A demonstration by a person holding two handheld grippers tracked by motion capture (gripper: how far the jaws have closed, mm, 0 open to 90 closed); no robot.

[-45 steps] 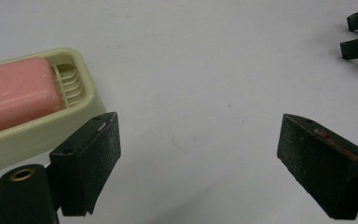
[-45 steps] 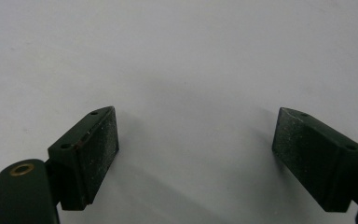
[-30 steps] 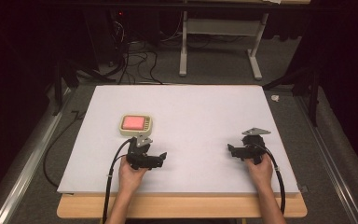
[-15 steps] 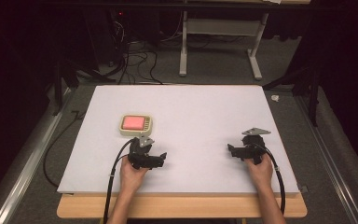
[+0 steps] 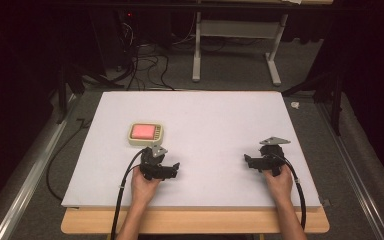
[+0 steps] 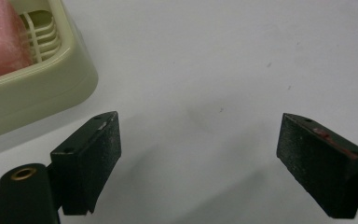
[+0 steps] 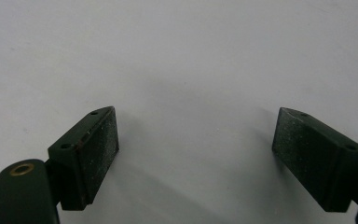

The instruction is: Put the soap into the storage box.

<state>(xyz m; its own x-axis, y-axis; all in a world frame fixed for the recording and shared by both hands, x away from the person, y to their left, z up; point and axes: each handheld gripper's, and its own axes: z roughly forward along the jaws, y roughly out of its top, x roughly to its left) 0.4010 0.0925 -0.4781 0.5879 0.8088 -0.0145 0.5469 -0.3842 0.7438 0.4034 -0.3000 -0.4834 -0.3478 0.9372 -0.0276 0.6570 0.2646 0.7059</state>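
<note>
A cream soap dish point(image 5: 146, 134) holding a pink soap bar point(image 5: 143, 131) sits on the white board, left of centre. My left gripper point(image 5: 172, 169) rests on the board just in front of the dish, held in a hand, pointing right. In the left gripper view the left gripper point(image 6: 198, 154) stands open over bare board, with the dish's corner point(image 6: 51, 84) and the pink soap bar point(image 6: 0, 42) at the upper left. My right gripper point(image 5: 249, 161) lies on the board at the right, pointing left. In the right gripper view the right gripper point(image 7: 196, 149) is open with nothing between its jaws.
The white board point(image 5: 215, 120) lies on a wooden table point(image 5: 195, 222) whose front edge shows below it. Cables point(image 5: 145, 65) and a table frame point(image 5: 235, 45) stand on the dark floor beyond. Metal rails point(image 5: 25, 170) run along both sides.
</note>
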